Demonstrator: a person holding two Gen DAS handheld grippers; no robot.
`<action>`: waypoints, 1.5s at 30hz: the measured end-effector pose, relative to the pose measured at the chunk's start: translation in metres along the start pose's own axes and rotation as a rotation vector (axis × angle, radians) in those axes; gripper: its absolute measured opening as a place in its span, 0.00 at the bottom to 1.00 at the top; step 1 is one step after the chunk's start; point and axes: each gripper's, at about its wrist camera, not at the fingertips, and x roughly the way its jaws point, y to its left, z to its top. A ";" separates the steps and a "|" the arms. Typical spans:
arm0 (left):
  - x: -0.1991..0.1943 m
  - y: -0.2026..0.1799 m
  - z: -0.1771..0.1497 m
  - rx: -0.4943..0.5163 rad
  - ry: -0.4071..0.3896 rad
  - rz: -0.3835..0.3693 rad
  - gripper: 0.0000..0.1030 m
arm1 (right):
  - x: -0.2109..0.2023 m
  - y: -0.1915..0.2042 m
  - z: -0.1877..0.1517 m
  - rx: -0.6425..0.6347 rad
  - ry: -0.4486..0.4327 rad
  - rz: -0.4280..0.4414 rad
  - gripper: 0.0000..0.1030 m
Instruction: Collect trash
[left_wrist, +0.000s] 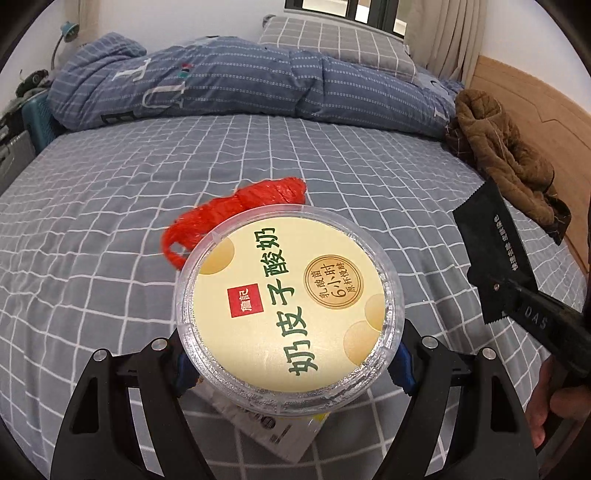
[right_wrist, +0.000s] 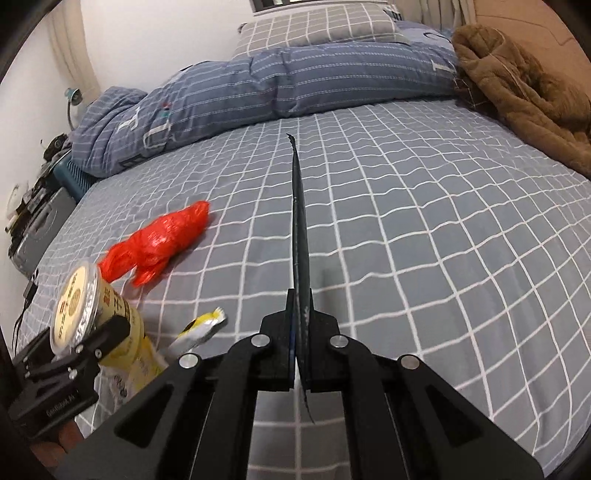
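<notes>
My left gripper (left_wrist: 291, 365) is shut on a round yogurt cup (left_wrist: 288, 314) with a cream lid and green print, held above the bed; it also shows in the right wrist view (right_wrist: 92, 314). My right gripper (right_wrist: 300, 325) is shut on a flat black sachet (right_wrist: 300, 236), seen edge-on, also visible in the left wrist view (left_wrist: 495, 254). A crumpled red plastic bag (left_wrist: 236, 210) lies on the checked sheet just beyond the cup, and shows in the right wrist view (right_wrist: 159, 240). A yellow and white wrapper (right_wrist: 201, 328) lies on the bed under the cup.
A rolled blue duvet (left_wrist: 240, 85) and a checked pillow (left_wrist: 332, 40) lie at the far side of the bed. A brown garment (left_wrist: 506, 155) is heaped by the wooden headboard (left_wrist: 535, 107) on the right. A nightstand with clutter (right_wrist: 33, 218) stands at left.
</notes>
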 end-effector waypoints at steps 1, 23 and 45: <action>-0.004 0.002 -0.001 -0.002 -0.003 0.000 0.75 | -0.003 0.004 -0.002 -0.009 -0.004 -0.001 0.03; -0.056 0.013 -0.036 0.008 0.020 0.033 0.75 | -0.054 0.063 -0.048 -0.116 -0.032 -0.029 0.03; -0.105 0.011 -0.078 0.010 0.026 0.028 0.75 | -0.109 0.082 -0.096 -0.145 -0.055 -0.039 0.03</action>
